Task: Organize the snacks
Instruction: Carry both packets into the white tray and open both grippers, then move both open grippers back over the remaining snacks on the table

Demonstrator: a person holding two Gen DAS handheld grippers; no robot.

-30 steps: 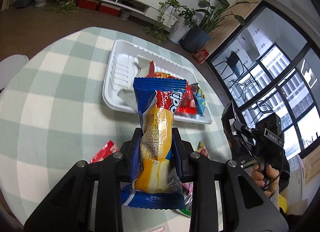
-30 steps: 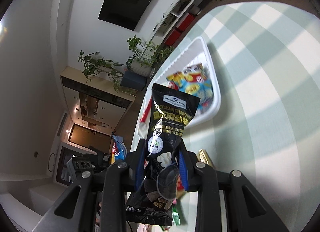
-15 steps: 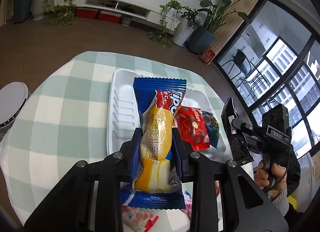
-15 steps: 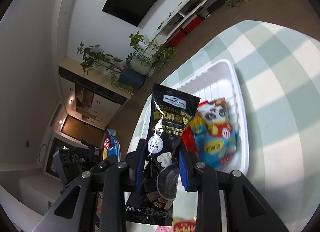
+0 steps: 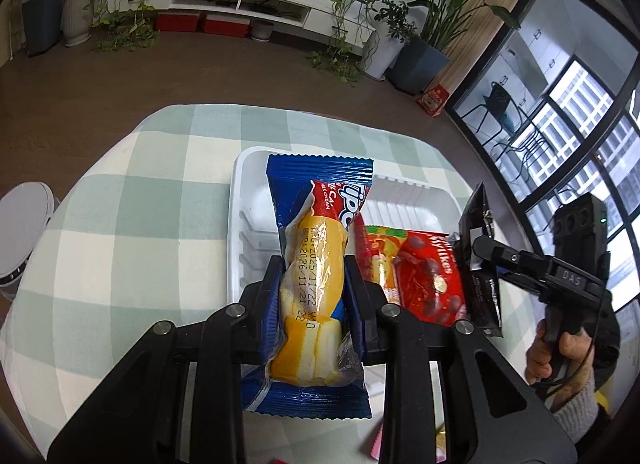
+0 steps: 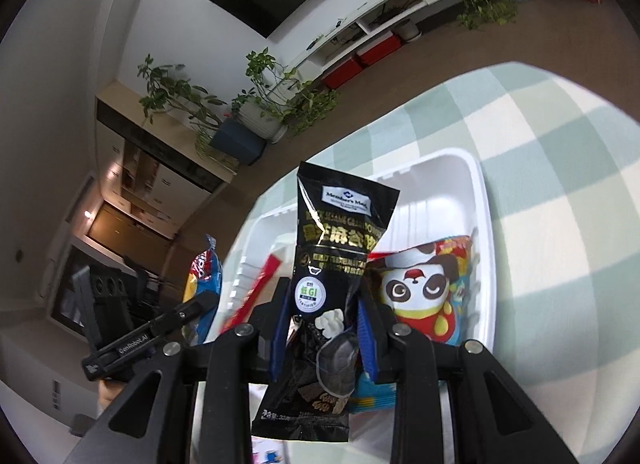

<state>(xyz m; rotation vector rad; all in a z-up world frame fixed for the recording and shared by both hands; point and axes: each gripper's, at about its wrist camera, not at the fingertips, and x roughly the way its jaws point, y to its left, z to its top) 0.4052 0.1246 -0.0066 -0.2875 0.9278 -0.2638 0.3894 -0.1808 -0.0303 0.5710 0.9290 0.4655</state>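
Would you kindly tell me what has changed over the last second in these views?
Both tools have carried their snacks over the white tray: the left tool with the blue cake packet, the right tool with the black sesame pouch. Both grips are unchanged; the red Mylikes bag and panda packet stay in the tray.

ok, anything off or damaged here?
Nothing stands out. The left gripper holds the blue cake pack and the right gripper the black sesame pack, both intact, over the white tray with snacks inside.
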